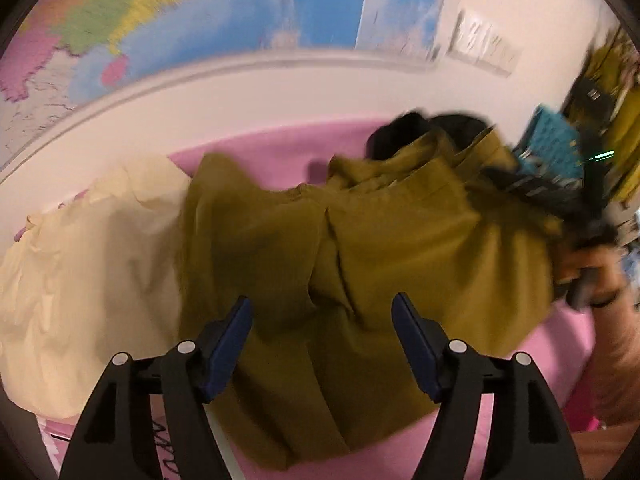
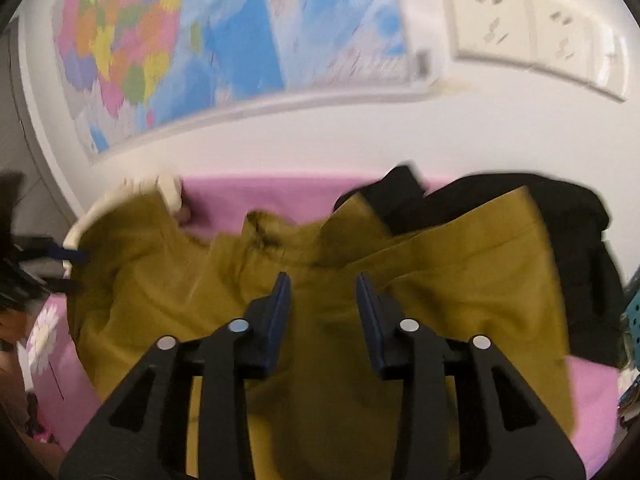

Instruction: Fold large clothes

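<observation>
An olive-green garment (image 1: 392, 240) lies crumpled on a pink sheet (image 1: 272, 148), with folds running across its middle. My left gripper (image 1: 322, 304) hangs over the garment's near part, open, with nothing between its blue pads. In the right wrist view the same olive garment (image 2: 460, 280) fills the centre. My right gripper (image 2: 323, 280) is above it, jaws apart, no cloth pinched. The right gripper (image 1: 584, 280) also shows, blurred, in a hand at the garment's right edge. The left gripper (image 2: 60, 258) shows at the garment's left edge.
A cream garment (image 1: 80, 272) lies to the left of the olive one, a black garment (image 2: 560, 240) behind and to its right. A wall map (image 2: 224, 40) and white sockets (image 2: 532, 28) are behind. A teal perforated basket (image 1: 556, 140) stands at the right.
</observation>
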Action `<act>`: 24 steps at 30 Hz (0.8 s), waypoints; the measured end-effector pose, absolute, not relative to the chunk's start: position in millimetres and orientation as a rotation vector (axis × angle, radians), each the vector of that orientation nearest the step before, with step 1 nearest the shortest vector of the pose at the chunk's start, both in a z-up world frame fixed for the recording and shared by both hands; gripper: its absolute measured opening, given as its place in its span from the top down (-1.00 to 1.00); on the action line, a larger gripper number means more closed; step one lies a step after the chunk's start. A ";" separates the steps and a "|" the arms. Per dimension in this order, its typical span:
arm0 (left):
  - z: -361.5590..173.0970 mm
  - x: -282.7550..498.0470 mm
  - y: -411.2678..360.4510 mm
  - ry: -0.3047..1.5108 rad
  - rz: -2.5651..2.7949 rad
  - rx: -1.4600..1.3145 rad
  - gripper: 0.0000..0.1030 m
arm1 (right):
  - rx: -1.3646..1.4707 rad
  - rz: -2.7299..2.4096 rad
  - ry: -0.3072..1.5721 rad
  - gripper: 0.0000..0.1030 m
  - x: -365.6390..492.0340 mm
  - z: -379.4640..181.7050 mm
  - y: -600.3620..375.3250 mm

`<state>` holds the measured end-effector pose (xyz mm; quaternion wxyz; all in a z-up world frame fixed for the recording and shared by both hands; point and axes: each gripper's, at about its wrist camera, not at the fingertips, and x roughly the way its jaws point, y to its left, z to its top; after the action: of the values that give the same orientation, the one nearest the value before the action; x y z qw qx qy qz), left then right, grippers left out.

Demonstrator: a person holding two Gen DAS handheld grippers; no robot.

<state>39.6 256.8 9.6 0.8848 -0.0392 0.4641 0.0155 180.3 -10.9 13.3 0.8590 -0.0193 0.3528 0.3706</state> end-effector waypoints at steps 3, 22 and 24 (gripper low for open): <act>-6.3 61.8 253.2 1.000 0.042 -0.063 -0.34 | -0.077 0.711 0.749 -0.12 188.0 13.8 -18.9; -17.9 81.1 270.9 0.885 0.164 -0.111 -0.32 | -0.073 0.586 0.916 0.70 240.9 -22.9 -35.4; -5.6 55.0 264.4 0.823 0.132 -0.111 -0.36 | 0.018 0.620 0.841 0.53 227.6 -7.2 -57.6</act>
<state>55.0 264.4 -5.6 0.9129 -0.0537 0.3995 0.0642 227.6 -57.6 -7.2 0.8665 0.0086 0.4018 0.2960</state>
